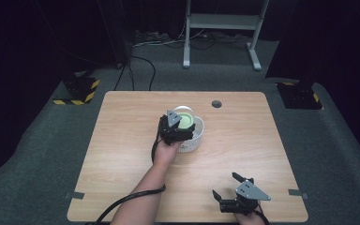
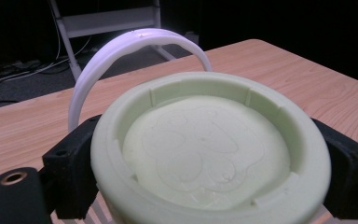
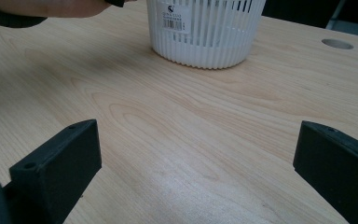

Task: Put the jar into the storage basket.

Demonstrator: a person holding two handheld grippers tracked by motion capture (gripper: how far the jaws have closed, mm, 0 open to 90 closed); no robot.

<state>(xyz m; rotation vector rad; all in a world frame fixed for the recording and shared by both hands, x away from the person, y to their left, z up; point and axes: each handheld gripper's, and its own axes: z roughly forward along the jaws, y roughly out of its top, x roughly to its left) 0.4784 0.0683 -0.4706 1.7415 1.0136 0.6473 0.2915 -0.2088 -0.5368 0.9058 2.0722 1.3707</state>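
**Now over the basket: green lid held, release to come**

Broadly, the wooden table (image 1: 122,187) carries one standing item, a white slatted basket (image 1: 193,140) near its middle, with its white handle (image 2: 121,51) arching up on the far side in the left gripper view. Above the basket's rim the left gripper (image 1: 177,127) clamps a pale green round lid (image 2: 209,144), one black jaw pressed on each side of it. At the near right edge the right gripper (image 3: 196,177) rests low over bare wood, its jaws spread wide with nothing between them.

By my reading the step in hand is carrying the lid to the basket. Next, the hand should probably lower it inside the rim, clear of the handle, then let the jaws part.
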